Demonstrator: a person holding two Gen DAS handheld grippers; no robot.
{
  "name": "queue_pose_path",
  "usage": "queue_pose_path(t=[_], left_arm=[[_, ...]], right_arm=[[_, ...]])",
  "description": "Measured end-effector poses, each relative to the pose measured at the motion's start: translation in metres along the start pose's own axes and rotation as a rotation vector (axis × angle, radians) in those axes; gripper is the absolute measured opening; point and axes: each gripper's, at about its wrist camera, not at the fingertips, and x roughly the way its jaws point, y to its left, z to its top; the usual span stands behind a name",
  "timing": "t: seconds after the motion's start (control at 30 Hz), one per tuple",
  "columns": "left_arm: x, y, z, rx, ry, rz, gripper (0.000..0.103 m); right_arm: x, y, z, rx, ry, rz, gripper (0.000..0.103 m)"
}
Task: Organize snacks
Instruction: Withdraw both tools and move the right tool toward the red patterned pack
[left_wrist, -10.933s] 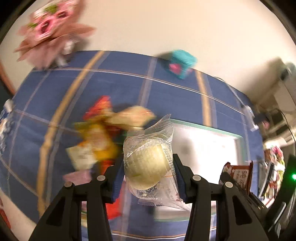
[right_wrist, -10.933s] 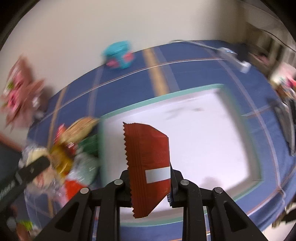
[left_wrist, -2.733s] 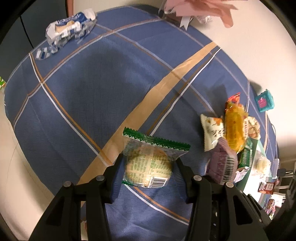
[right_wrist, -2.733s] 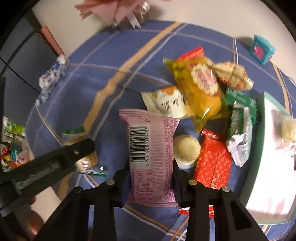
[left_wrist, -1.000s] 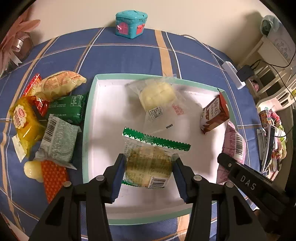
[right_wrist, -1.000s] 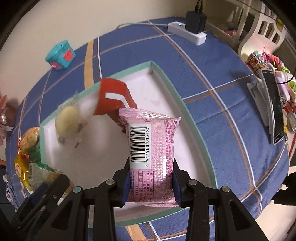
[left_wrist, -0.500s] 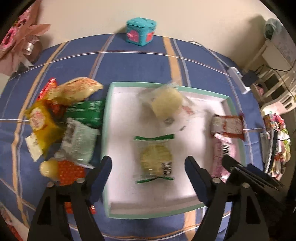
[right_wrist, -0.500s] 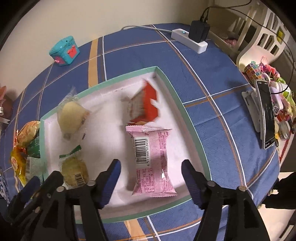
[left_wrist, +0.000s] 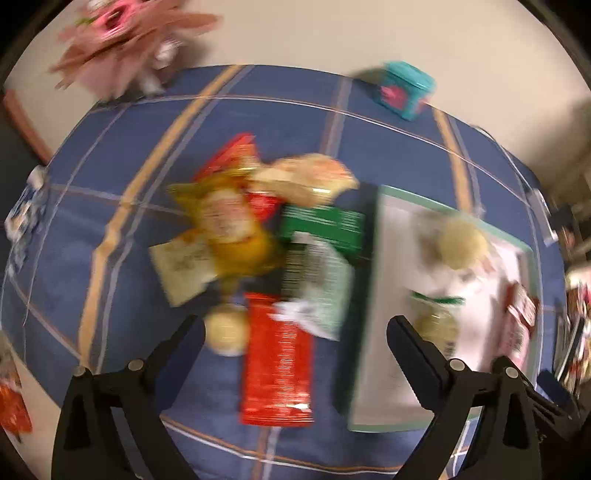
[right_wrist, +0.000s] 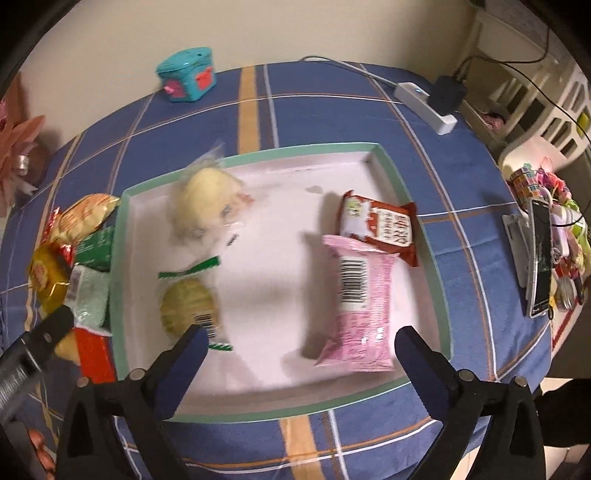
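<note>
A white tray with a green rim (right_wrist: 384, 155) lies on the blue checked tablecloth. In it lie a pink snack pack (right_wrist: 360, 306), a red-brown pack (right_wrist: 384, 225), a clear-wrapped pale bun (right_wrist: 207, 199) and a green-edged round cake pack (right_wrist: 190, 304). My right gripper (right_wrist: 297, 350) is open and empty above the tray's near side. My left gripper (left_wrist: 295, 332) is open and empty above the loose snack pile left of the tray (left_wrist: 364, 295): a red pack (left_wrist: 277, 358), a pale green pack (left_wrist: 319, 284), a green pack (left_wrist: 325, 225), a yellow pack (left_wrist: 229, 221).
A teal toy box (right_wrist: 186, 74) and a pink paper flower (left_wrist: 125, 40) stand at the table's far edge. A white power strip (right_wrist: 424, 101) with a cable lies far right. A phone on a stand (right_wrist: 539, 258) and clutter sit at the right edge.
Both grippers had let go of the cake pack and the pink pack into the tray. Since then my left gripper swung left over the loose snack pile. The right gripper stays open over the tray.
</note>
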Motion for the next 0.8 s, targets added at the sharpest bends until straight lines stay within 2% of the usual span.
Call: queue_pose_path(t=[0.13, 0.27, 0.53, 0.8], left_arm=[[0.001, 0.038, 0.003, -0.086, -0.001, 0.047, 0.099], [0.000, 0.066, 0.002, -0.120, -0.004, 0.091, 0.099], [0.008, 0.096, 0.000, -0.147, 0.024, 0.104, 0.099], [0.026, 0.116, -0.002, -0.171, 0.084, 0.119, 0.099]], right_arm=[[0.000, 0.014, -0.003, -0.010, 0.006, 0.020, 0.103], [-0.001, 0.032, -0.006, -0.029, 0.008, 0.039, 0.103], [-0.011, 0.098, -0.017, -0.156, -0.014, 0.127, 0.103], [-0.003, 0.165, -0.039, -0.293, -0.001, 0.170, 0.103]])
